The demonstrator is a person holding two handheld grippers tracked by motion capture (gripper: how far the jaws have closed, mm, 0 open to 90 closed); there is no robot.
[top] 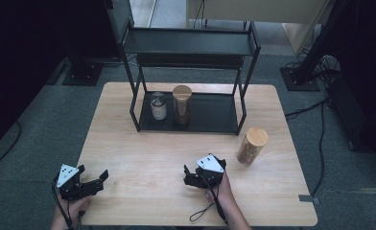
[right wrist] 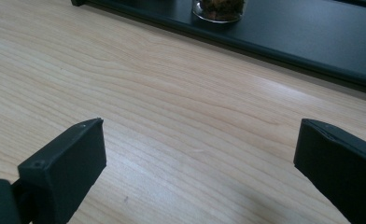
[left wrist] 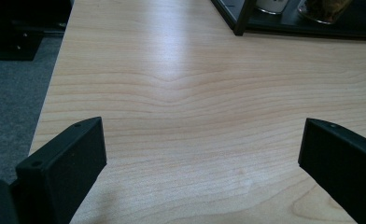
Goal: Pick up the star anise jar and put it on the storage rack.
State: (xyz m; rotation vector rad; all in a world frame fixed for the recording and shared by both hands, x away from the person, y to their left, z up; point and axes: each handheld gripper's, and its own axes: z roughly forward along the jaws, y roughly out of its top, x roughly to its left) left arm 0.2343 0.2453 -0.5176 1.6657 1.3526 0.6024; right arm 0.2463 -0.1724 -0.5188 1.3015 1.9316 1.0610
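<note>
From the high view, the left gripper (top: 101, 178) and right gripper (top: 190, 173) rest on the counter (top: 143, 148), a cork-lidded jar (top: 251, 146) standing just beside the right one. In each gripper view, the jaws are spread wide over bare wood.

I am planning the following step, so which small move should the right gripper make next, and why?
Probably swing the right gripper rightward toward the glass jar with the wooden lid. Its jaws stand wide open over the bare light wooden table, and that jar stands alone outside the black metal shelf, nearest this gripper.
</note>
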